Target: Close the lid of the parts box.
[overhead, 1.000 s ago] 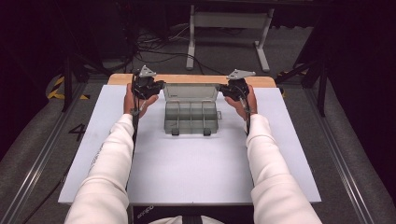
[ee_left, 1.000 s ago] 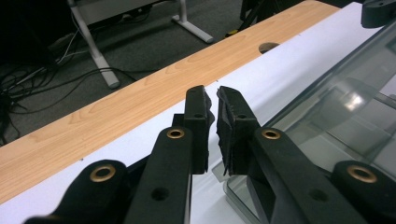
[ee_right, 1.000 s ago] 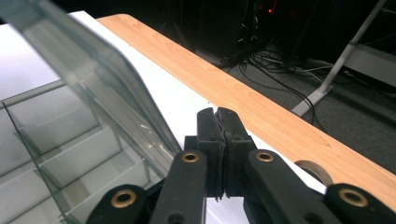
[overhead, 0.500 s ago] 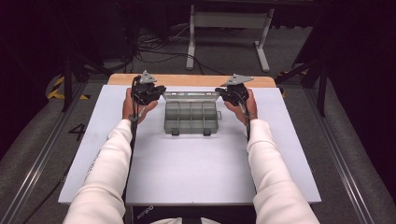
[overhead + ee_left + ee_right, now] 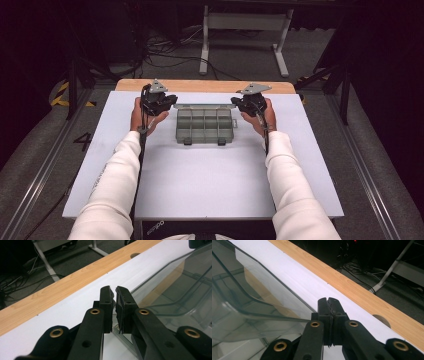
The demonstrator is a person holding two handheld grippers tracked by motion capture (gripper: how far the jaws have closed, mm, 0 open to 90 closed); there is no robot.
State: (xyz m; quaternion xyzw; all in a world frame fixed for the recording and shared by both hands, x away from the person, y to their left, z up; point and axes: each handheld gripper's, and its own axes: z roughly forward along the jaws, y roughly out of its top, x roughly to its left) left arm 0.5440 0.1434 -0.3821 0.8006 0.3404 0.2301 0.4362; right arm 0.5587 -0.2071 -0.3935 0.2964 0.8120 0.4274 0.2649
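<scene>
Clear-lidded organizer box [image 5: 205, 125] sits toward the far middle of my white desk [image 5: 200, 185], its transparent lid [image 5: 180, 287] raised. I have my left gripper [image 5: 167, 102] at the lid's far-left corner and my right gripper [image 5: 239, 103] at its far-right corner, each with fingers pinched on the lid's edge.

Compartment box [image 5: 205, 126] on the counter [image 5: 200, 190], toward its far edge, midway across. Lid [image 5: 204, 106] raised at the box's far side. Left claw [image 5: 169, 101] at the lid's left corner, right claw [image 5: 236, 102] at its right corner, 1 on each side. Behind the counter, floor with cables [image 5: 165, 55] and a stand [image 5: 245, 30].
</scene>
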